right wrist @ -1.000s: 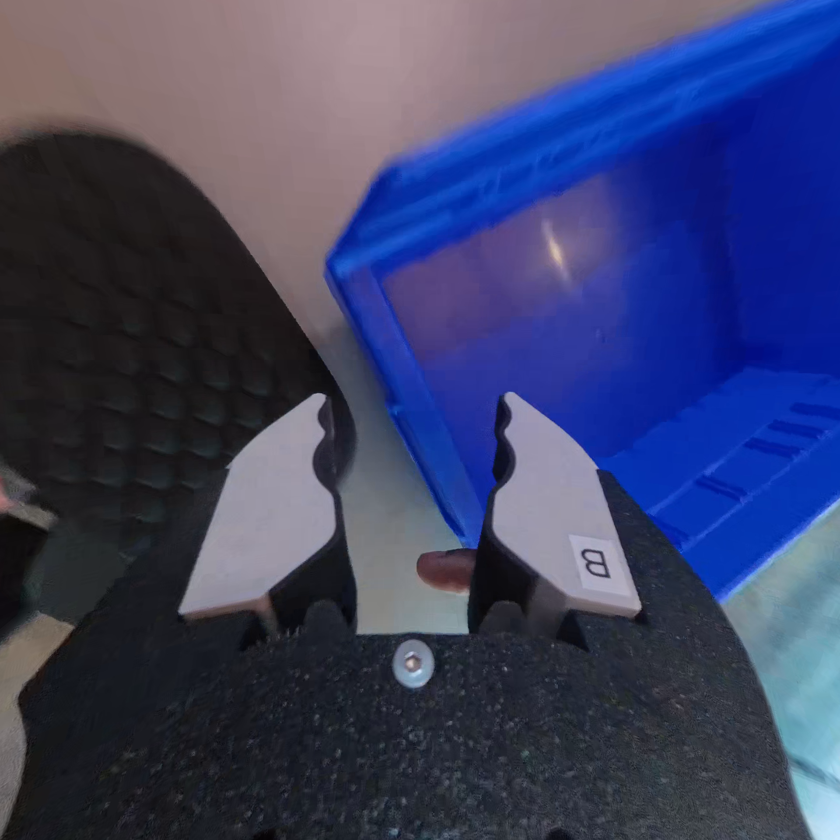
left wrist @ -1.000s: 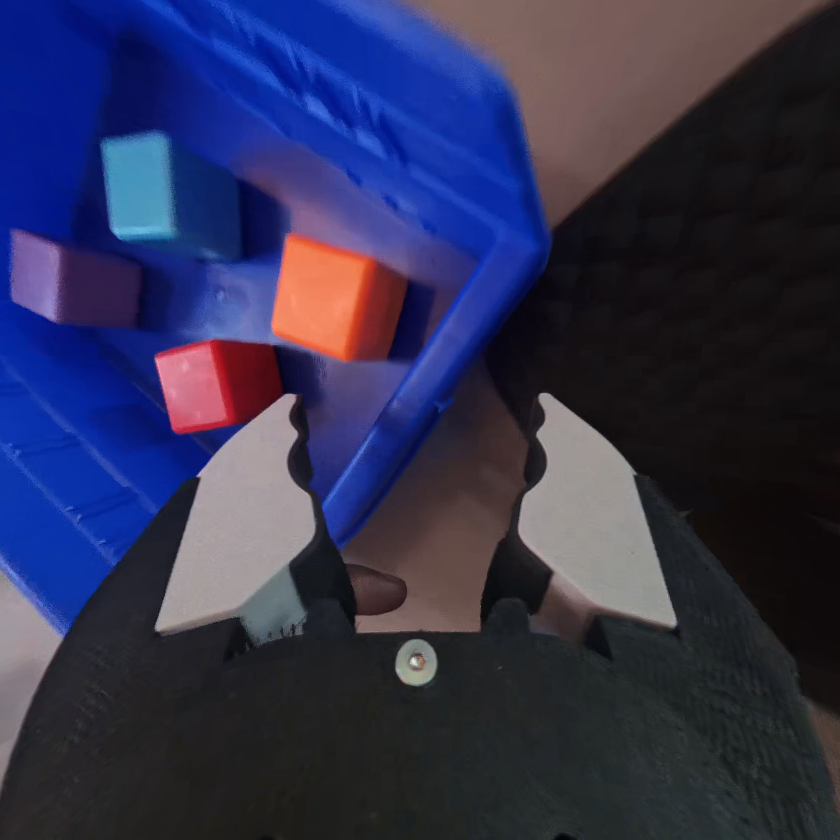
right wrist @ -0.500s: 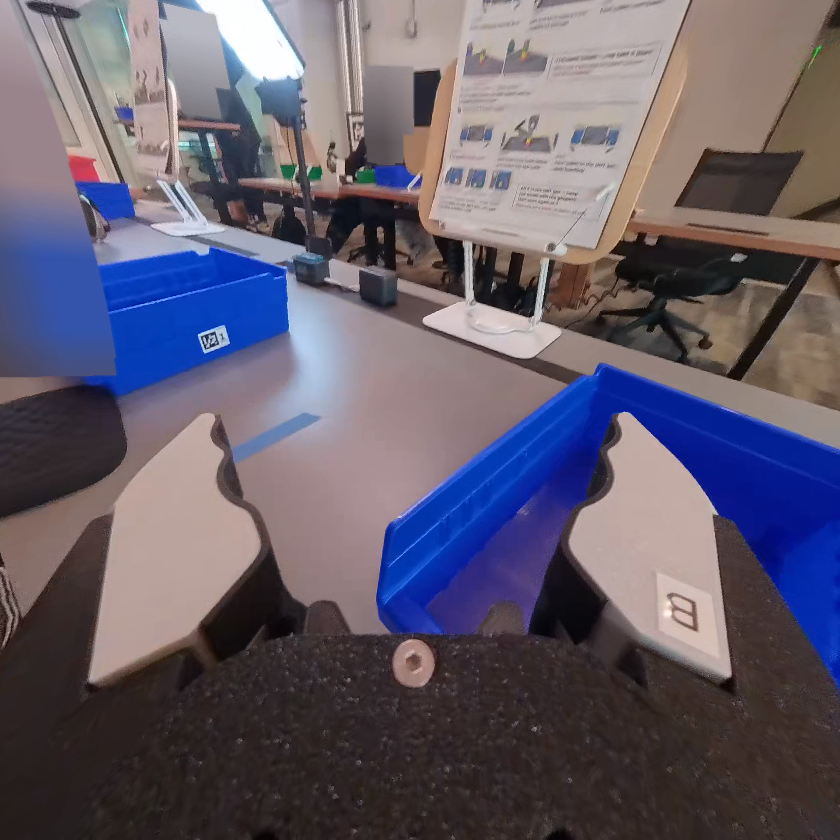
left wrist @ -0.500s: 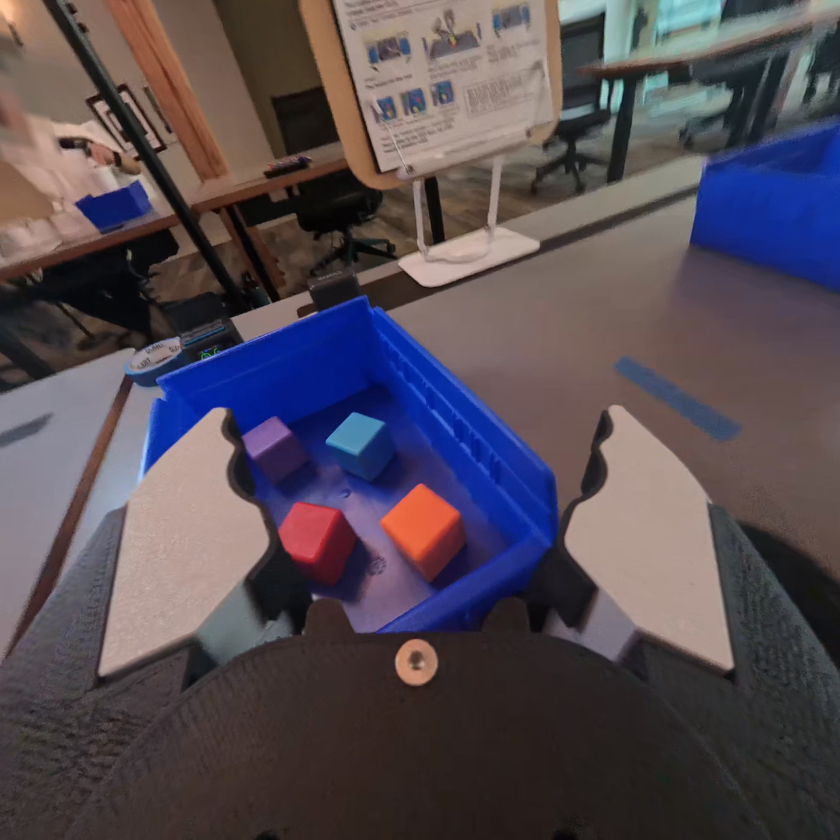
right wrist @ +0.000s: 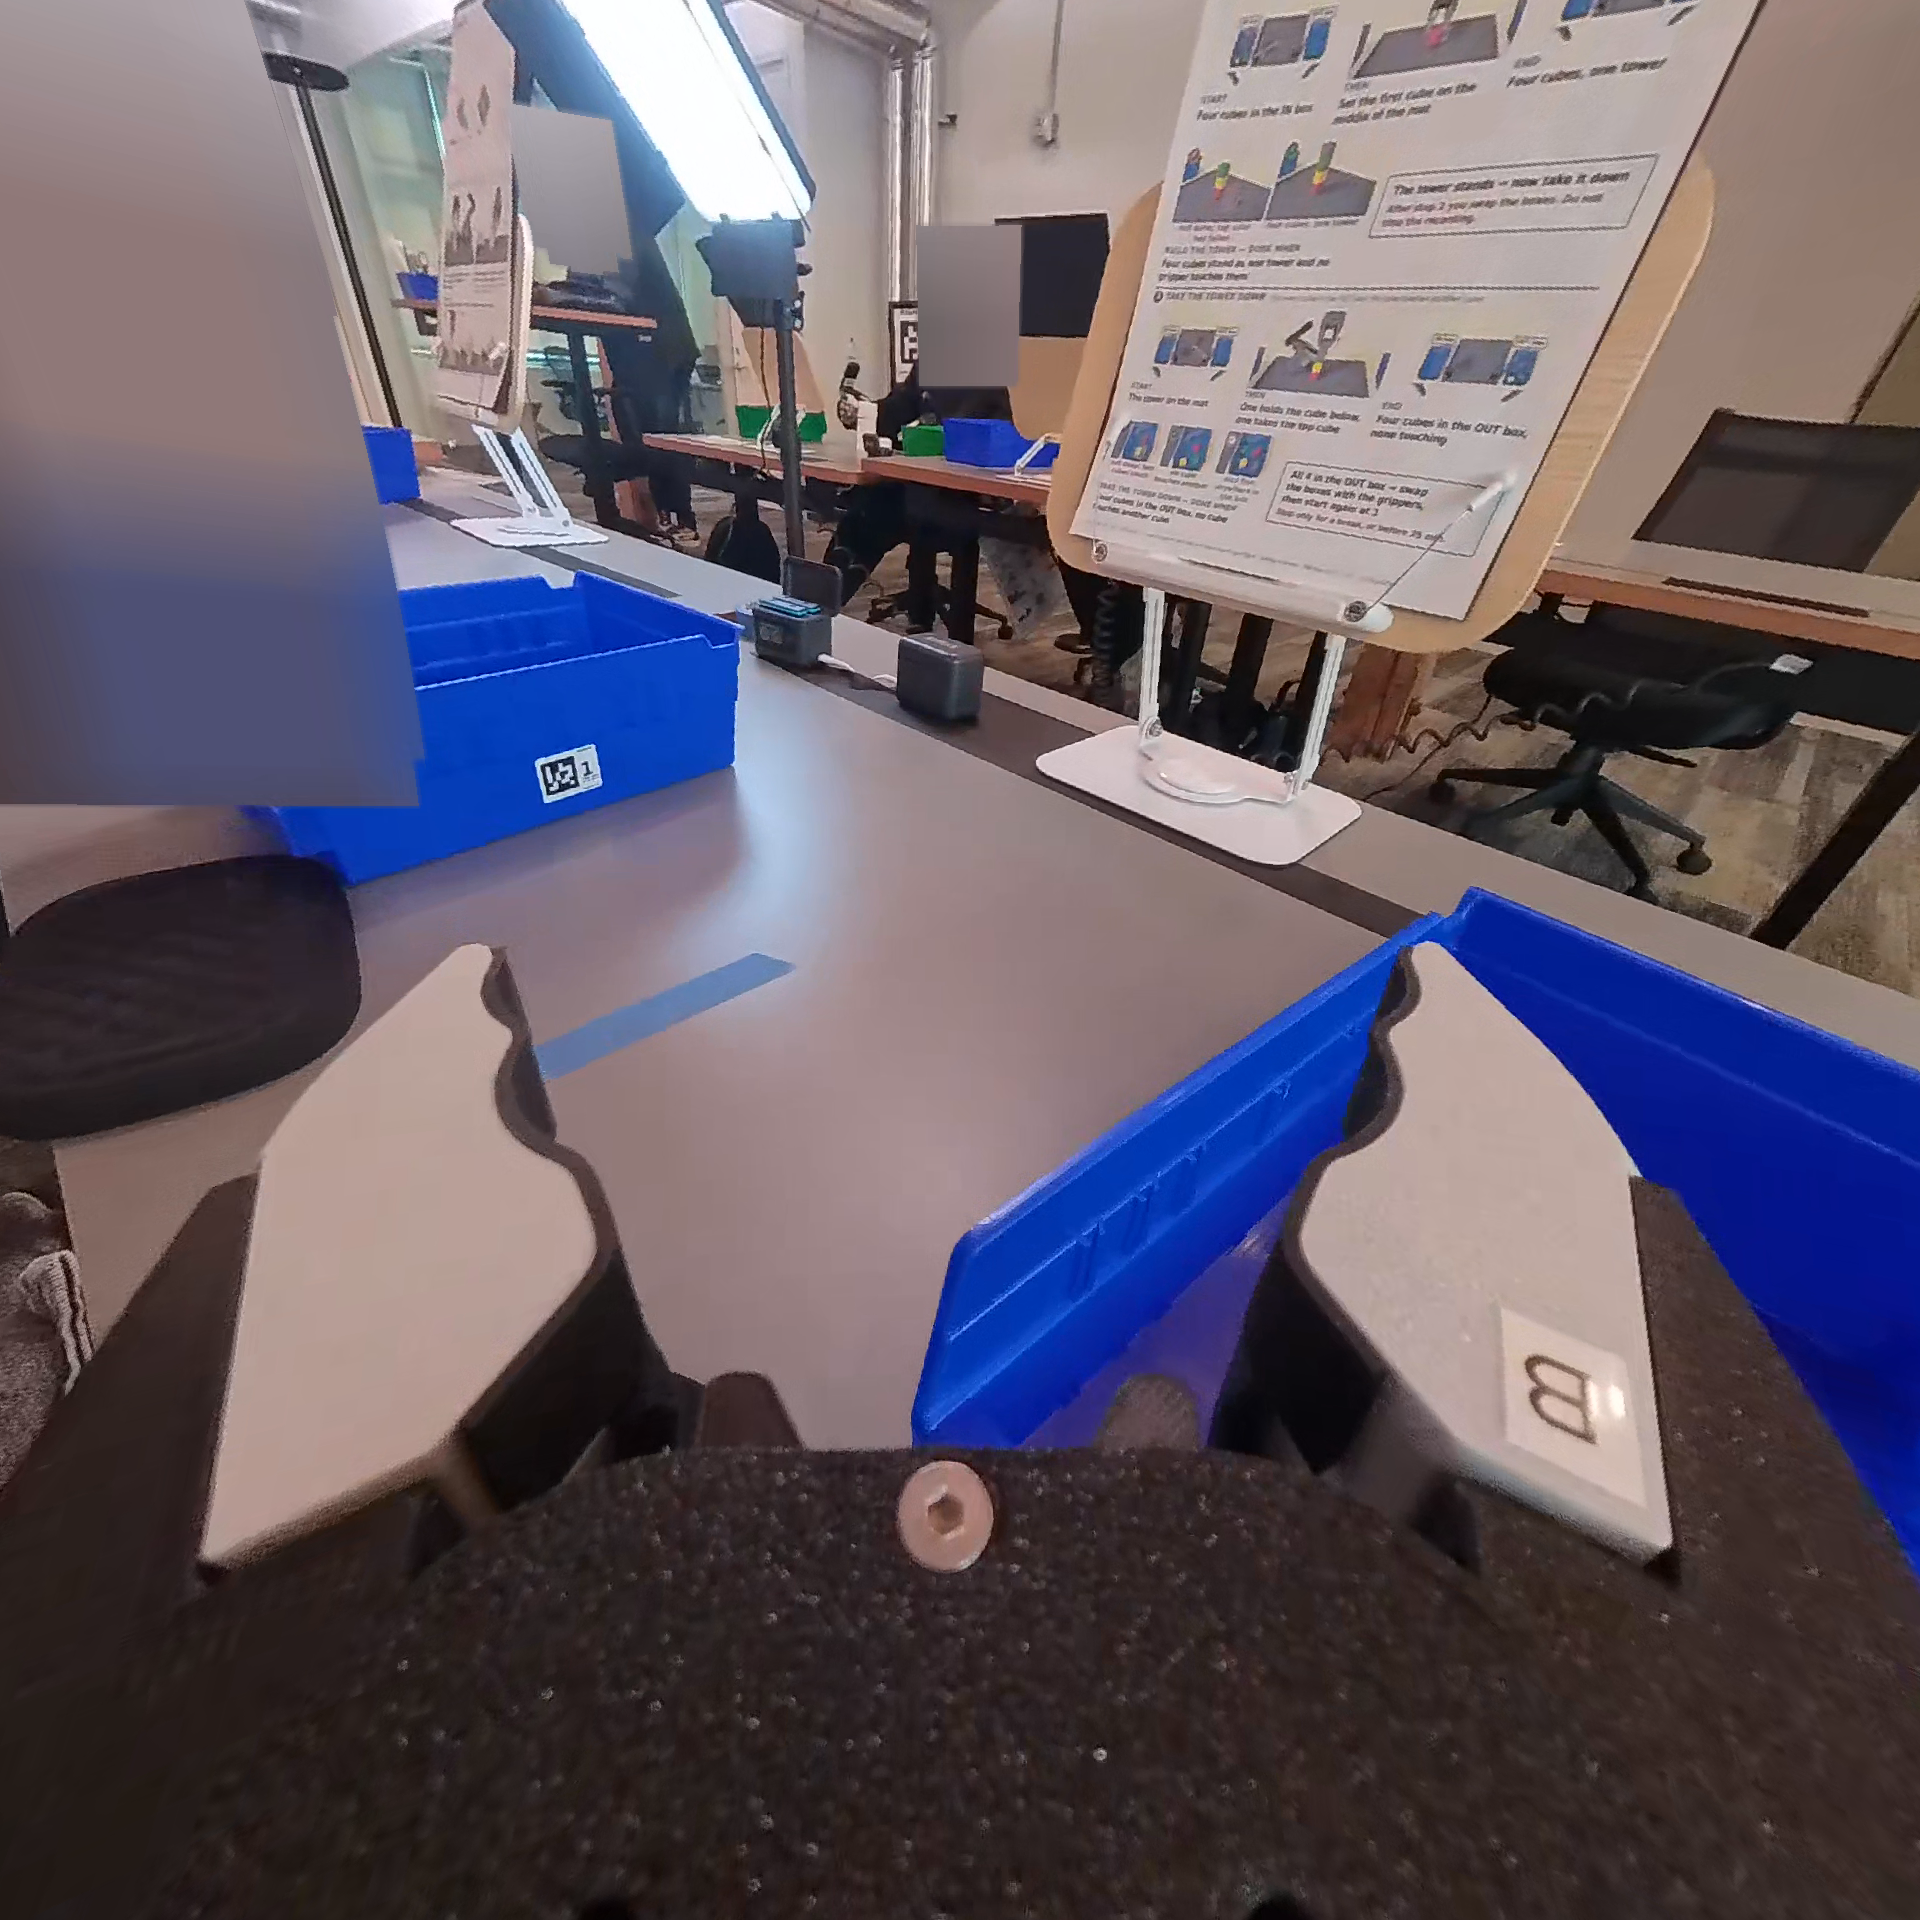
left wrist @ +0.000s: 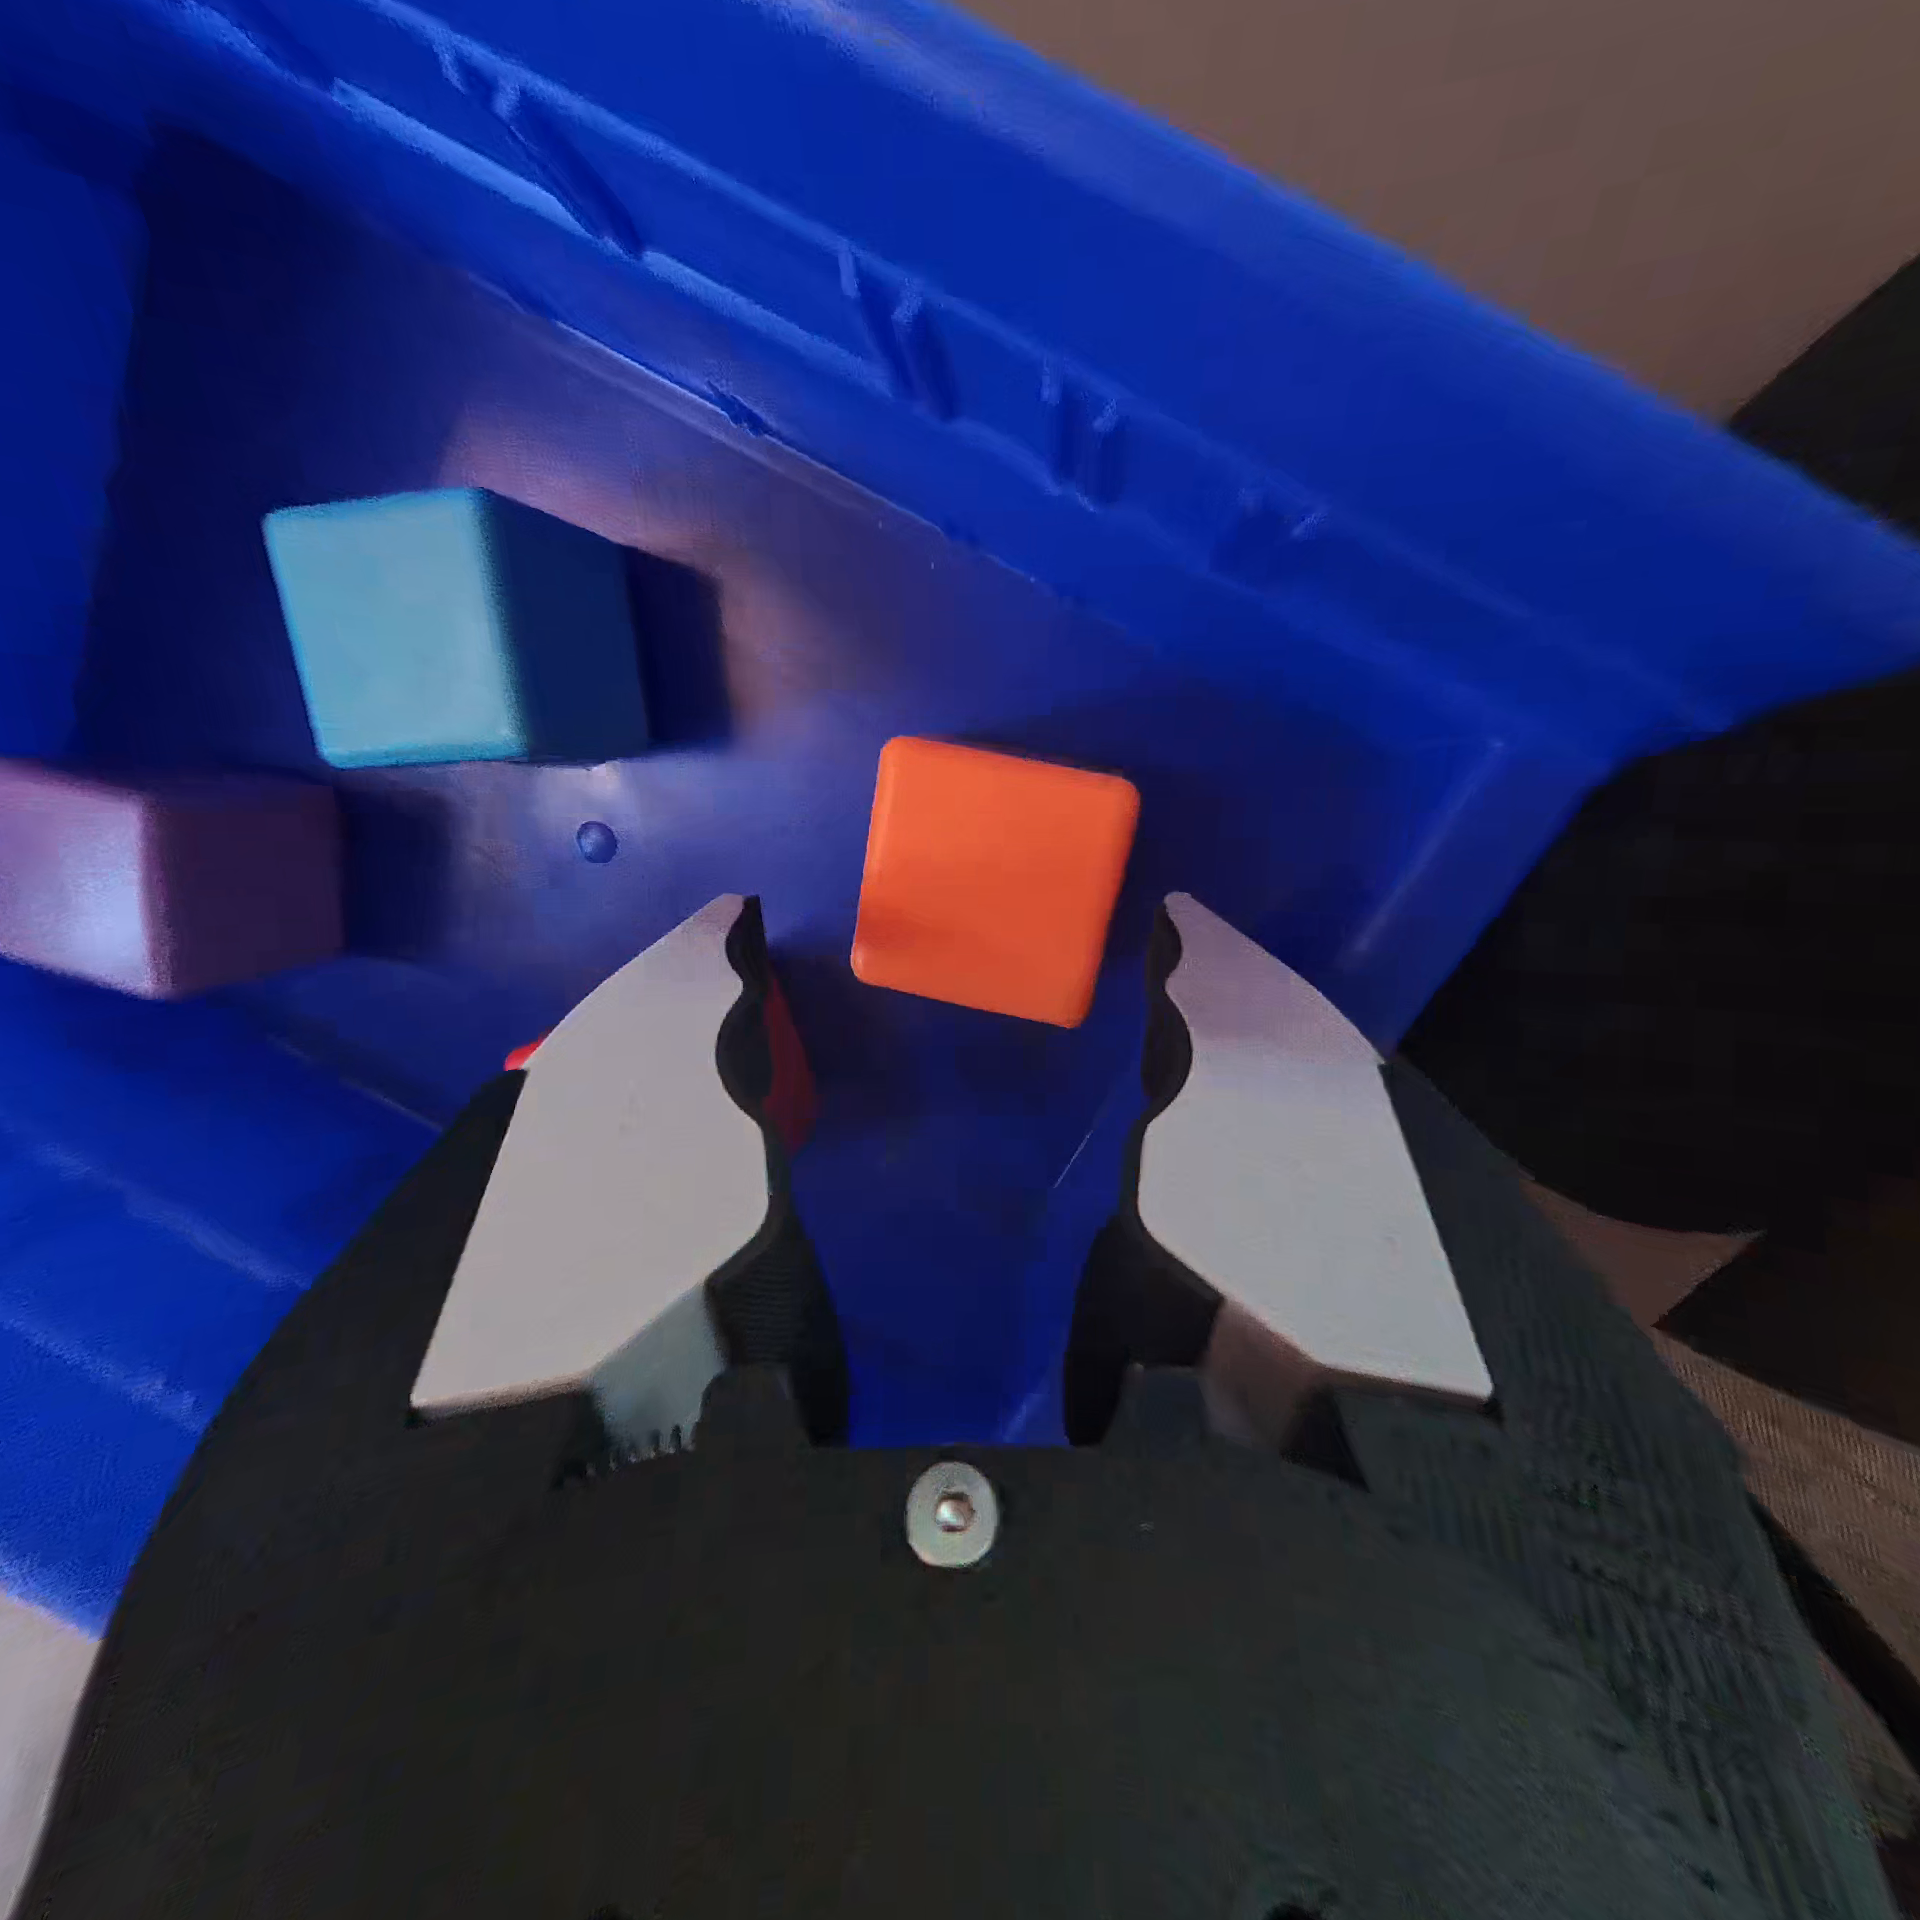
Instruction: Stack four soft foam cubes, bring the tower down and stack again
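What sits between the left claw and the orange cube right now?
Nothing: in the left wrist view only bare blue bin floor separates the open left claw from the orange cube.

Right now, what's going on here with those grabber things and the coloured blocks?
A person holds a gripper in each hand. The left gripper, open, points down into a blue bin at an orange cube; teal, purple and red cubes lie loose nearby. The right gripper, open and empty, hovers by another bin. Nothing is stacked.

Smooth matt foam on the orange cube (left wrist: 992,878) and teal cube (left wrist: 416,629), glossy moulded plastic on the blue bin (left wrist: 1039,343) (faint sheen on its floor), rough grainy black plastic around the right gripper (right wrist: 951,1023), matt grey tabletop (right wrist: 935,935).
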Tool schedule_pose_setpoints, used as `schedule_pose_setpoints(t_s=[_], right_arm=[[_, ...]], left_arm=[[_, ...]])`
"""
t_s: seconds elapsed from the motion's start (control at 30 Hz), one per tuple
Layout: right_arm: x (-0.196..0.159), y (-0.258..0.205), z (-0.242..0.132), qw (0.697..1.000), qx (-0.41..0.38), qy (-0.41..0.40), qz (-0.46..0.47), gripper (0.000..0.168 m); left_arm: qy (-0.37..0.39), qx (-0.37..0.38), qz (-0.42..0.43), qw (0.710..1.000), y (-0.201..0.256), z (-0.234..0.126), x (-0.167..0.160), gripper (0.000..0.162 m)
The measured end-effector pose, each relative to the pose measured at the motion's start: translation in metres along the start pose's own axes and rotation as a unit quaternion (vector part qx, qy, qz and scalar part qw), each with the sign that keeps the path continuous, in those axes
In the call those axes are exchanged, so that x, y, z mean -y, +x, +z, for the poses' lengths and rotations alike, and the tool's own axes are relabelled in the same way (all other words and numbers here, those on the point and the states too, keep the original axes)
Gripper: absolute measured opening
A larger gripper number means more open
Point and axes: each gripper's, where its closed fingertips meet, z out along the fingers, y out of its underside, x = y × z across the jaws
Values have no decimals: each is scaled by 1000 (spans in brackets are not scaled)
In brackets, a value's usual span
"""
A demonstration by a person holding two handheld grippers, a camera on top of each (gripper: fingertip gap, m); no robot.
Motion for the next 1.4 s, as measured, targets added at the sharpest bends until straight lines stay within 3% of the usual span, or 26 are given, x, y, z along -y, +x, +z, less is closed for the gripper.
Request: schedule_pose_setpoints(t_s=[0.07,0.13,0.27,0.37,0.47,0.53,0.6,0.67,0.83,0.97,1.13,1.2,1.27,1.4], right_arm=[[0,-2,1,1000,4,-1,-2,147],[-2,-5,3,1000,11,-6,-5,147],[-5,-11,11,1000,25,-10,-13,147],[5,-15,17,999,21,19,-25,147],[21,-23,26,997,20,64,-48,147],[32,-32,34,993,21,95,-68,147],[44,-50,46,987,49,127,-81,143],[51,-75,60,980,93,143,-104,134],[52,-145,95,939,216,133,-232,101],[58,-188,109,896,296,143,-298,89],[51,-203,130,859,305,128,-390,82],[48,-206,134,852,309,132,-400,74],[46,-207,136,851,306,135,-405,54],[41,-204,139,865,306,91,-386,49]], left_arm=[[-24,-19,10,999,2,13,-3,71],[-54,-37,21,998,6,24,-10,56],[44,-10,-15,999,-3,13,12,52],[200,45,-97,974,-20,-22,41,52],[406,50,-181,894,-23,-81,78,52],[538,-12,-213,815,-4,-125,106,51],[622,-119,-237,736,26,-155,133,51],[659,-229,-251,671,56,-170,157,51],[643,-442,-260,569,113,-173,206,51],[599,-508,-249,567,140,-156,232,51],[568,-547,-233,569,160,-149,245,52],[560,-558,-227,568,166,-148,247,52],[556,-562,-218,572,170,-147,248,52],[552,-549,-216,590,168,-142,247,50]])
